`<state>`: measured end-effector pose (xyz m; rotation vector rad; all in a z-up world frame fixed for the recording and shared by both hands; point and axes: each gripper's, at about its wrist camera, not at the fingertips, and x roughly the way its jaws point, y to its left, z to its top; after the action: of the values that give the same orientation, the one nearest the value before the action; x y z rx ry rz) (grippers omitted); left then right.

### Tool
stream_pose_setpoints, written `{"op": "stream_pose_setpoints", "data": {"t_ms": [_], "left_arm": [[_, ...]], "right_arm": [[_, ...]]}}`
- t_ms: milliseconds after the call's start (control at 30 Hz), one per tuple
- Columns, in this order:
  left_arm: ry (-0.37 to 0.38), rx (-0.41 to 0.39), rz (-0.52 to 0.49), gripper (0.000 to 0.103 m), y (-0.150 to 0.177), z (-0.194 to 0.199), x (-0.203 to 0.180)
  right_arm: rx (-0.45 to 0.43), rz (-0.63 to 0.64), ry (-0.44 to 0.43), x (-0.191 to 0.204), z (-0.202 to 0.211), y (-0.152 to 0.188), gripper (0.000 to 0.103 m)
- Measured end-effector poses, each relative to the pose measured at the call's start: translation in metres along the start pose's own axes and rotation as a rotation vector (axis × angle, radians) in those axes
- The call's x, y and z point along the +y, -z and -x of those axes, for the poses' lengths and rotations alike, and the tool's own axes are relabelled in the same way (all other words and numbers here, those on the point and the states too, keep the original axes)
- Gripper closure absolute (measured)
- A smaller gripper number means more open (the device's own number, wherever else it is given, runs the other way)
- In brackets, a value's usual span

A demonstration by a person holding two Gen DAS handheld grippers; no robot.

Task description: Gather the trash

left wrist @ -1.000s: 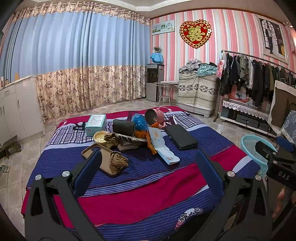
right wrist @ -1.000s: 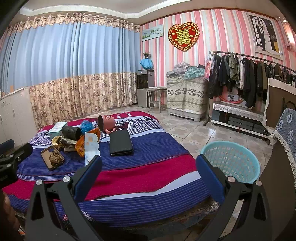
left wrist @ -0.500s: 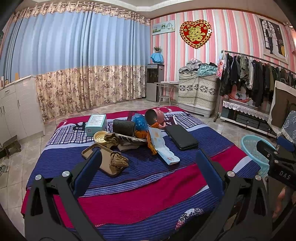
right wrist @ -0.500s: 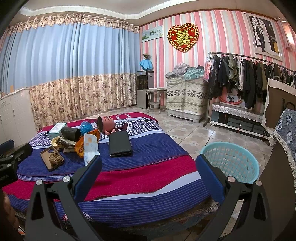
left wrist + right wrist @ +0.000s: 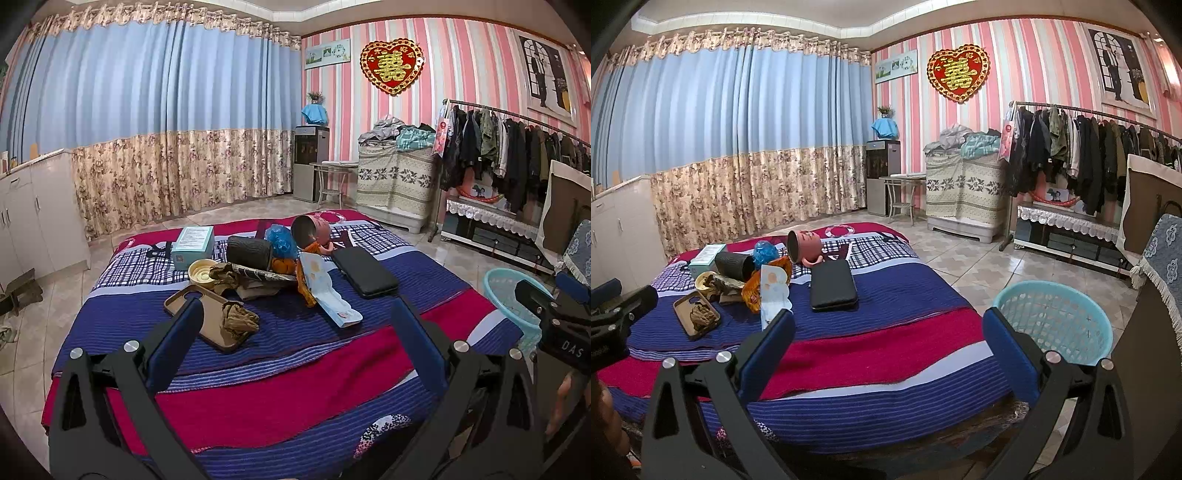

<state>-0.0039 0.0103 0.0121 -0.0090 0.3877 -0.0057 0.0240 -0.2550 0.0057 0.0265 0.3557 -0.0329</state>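
Note:
A pile of clutter lies on the striped bed [image 5: 280, 373]: a white paper wrapper [image 5: 327, 293], an orange snack bag [image 5: 304, 286], a blue crumpled bag [image 5: 282, 238], a brown crumpled wad [image 5: 238, 319] on a brown tray [image 5: 192, 301], a pale bowl [image 5: 202, 272], a dark cylinder [image 5: 248, 251], a tipped pink cup [image 5: 310, 229], a teal box [image 5: 194, 242] and a black case [image 5: 365, 271]. A light blue basket [image 5: 1056, 319] stands on the floor right of the bed. My left gripper [image 5: 295, 332] and right gripper [image 5: 888, 341] are open, empty, short of the pile.
A clothes rack [image 5: 1089, 155] and low shelf line the right wall. A covered stack [image 5: 964, 184], a small table and a water dispenser [image 5: 882, 173] stand at the back. White cabinets [image 5: 33, 218] stand on the left. Tiled floor surrounds the bed.
The right gripper has risen and drifted slightly, so the basket and bed sit a little lower in its view. The left gripper has barely moved. Both stay open.

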Motion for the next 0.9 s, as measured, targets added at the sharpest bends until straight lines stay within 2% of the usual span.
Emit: {"op": "stream_pose_setpoints", "data": {"t_ms": [667, 900], "left_arm": [[-0.041, 0.023, -0.016, 0.005, 0.008, -0.028, 0.011], [-0.080, 0.046, -0.011, 0.005, 0.008, -0.038, 0.021]], "right_arm": [[0.010, 0.015, 0.005, 0.008, -0.022, 0.002, 0.004], [0.033, 0.036, 0.011, 0.010, -0.034, -0.002, 0.004]]}}
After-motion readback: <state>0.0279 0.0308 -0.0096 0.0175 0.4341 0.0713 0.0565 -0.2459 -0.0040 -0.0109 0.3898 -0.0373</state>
